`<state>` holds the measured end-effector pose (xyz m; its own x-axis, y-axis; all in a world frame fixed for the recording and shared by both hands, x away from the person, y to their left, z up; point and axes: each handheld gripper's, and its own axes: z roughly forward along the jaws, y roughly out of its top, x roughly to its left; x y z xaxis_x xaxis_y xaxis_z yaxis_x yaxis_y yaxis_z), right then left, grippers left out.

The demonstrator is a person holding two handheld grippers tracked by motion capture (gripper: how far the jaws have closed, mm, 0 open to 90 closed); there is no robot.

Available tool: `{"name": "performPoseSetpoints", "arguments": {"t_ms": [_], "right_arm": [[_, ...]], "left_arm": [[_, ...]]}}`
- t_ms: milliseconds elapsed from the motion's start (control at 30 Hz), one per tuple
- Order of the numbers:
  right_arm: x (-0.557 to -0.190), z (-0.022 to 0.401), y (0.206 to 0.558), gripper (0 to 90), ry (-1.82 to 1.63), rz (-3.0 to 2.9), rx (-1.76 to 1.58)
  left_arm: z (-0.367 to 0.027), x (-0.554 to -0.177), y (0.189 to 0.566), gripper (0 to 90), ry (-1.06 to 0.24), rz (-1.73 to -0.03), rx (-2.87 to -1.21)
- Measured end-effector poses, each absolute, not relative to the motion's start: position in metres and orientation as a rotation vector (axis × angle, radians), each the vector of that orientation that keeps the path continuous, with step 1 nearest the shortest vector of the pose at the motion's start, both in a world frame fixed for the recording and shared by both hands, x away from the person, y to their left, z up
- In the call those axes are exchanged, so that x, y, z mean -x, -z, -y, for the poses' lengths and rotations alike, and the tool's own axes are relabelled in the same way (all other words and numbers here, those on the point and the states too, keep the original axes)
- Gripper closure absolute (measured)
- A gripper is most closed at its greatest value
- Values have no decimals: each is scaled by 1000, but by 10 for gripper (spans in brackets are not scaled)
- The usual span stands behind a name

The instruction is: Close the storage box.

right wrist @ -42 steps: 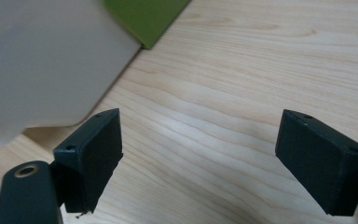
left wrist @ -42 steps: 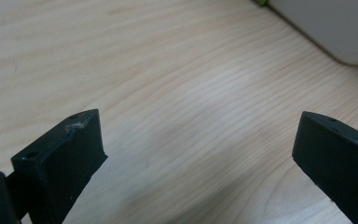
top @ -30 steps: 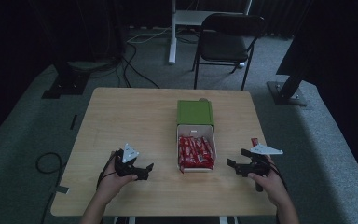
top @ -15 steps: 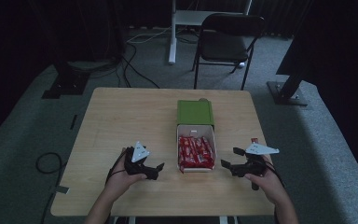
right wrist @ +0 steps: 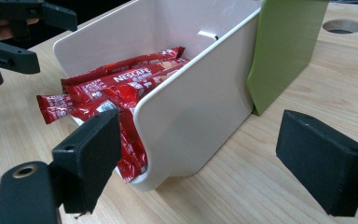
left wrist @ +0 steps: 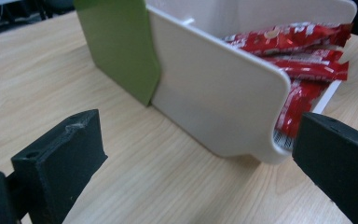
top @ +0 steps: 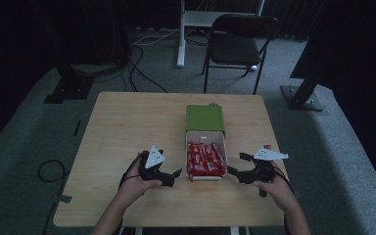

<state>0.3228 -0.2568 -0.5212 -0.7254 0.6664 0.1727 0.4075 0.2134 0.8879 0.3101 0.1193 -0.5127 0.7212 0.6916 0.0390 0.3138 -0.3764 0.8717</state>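
both open grippers (top: 178, 175) (top: 235, 171) now nearer the white box (top: 205, 178)

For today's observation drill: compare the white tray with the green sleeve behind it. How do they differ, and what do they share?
Colour: the tray is white, the sleeve green.
Contents: the tray is open-topped and holds red sachets; the sleeve shows a closed flat top, nothing visible inside.
Place: the tray lies nearer the person, between the open left gripper and right gripper; the sleeve lies farther off.
Shared: both rest on the table, in line, and the tray runs into the sleeve.
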Motion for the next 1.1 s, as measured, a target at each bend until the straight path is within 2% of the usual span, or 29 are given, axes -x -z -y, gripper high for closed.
{"name": "performPoseSetpoints", "arguments": {"t_ms": [467,1100], "right_arm": [[-330,254,522,137,-1499,-2252,-1014],[-333,254,527,124,-1513,-2255,-1030]], "left_arm": [[-102,-317,512,28,-481,-703,-2007],[-101,-333,517,28,-462,-727,-2007]]}}
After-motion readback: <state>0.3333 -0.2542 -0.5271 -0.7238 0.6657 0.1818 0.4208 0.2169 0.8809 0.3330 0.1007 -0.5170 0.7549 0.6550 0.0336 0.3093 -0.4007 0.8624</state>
